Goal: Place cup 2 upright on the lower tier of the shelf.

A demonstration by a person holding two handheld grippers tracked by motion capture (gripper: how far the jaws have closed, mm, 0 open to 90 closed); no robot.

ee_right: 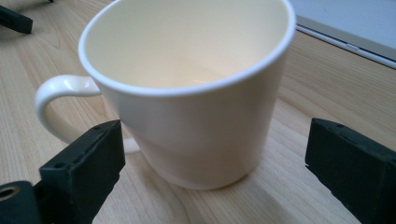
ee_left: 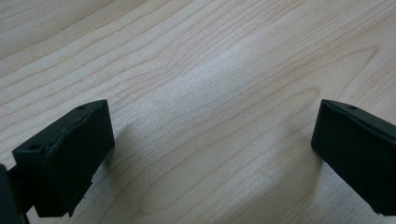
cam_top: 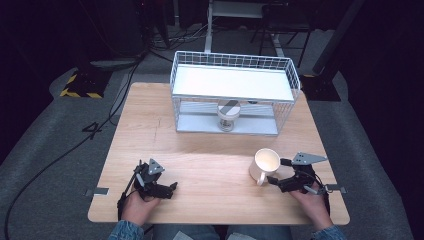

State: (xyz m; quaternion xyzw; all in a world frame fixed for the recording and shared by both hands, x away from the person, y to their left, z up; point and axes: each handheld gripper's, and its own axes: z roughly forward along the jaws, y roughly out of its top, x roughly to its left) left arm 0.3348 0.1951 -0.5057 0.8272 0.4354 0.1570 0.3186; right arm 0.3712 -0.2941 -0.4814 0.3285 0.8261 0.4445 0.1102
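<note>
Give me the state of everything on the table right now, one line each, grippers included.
Mug: upright, empty, standing on the table between the right gripper's jaws, not clamped.
Right gripper: open around the mug.
Left gripper: open, nothing between its jaws, low over bare wood.
Wire rack: upright, top shelf bare.
Small jar: upright on the rack's lower shelf.

Wooden table (cam_top: pixel 200 170), grey carpet floor (cam_top: pixel 45 145), black cables (cam_top: pixel 65 150), dark room
</note>
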